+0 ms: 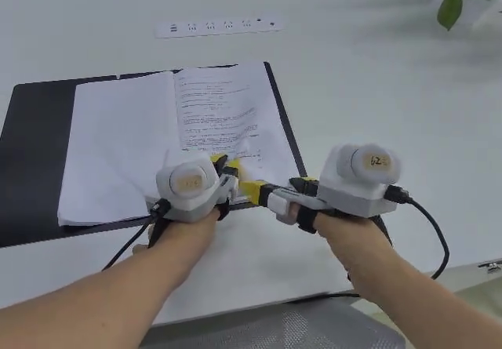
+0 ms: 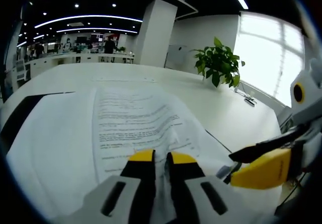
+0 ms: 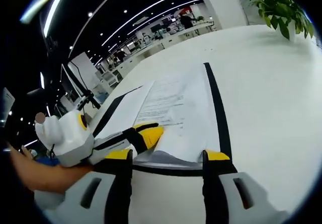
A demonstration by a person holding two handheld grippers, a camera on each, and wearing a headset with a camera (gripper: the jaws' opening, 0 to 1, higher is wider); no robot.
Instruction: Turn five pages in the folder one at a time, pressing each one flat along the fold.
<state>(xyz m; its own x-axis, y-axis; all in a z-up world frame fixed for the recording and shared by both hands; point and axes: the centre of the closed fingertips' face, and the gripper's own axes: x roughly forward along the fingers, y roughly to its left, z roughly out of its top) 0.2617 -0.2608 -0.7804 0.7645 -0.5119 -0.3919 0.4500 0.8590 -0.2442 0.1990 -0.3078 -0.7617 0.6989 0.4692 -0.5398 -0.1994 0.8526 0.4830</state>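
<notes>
The folder point(image 1: 31, 129) lies open on the table point(image 1: 376, 74). The left gripper point(image 2: 156, 158) is nipped almost closed on the printed page point(image 1: 220, 106) at its lower edge, and the right gripper point(image 3: 168, 156) is spread wide just beside it. The risk is pinching 2 sheets, or a sharp tug creasing that corner.

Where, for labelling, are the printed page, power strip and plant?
printed page point(image 1: 216, 106): head view, middle of its text.
power strip point(image 1: 218, 26): head view, centre of its body.
plant point(image 2: 219, 63): left gripper view, its leaves.
</notes>
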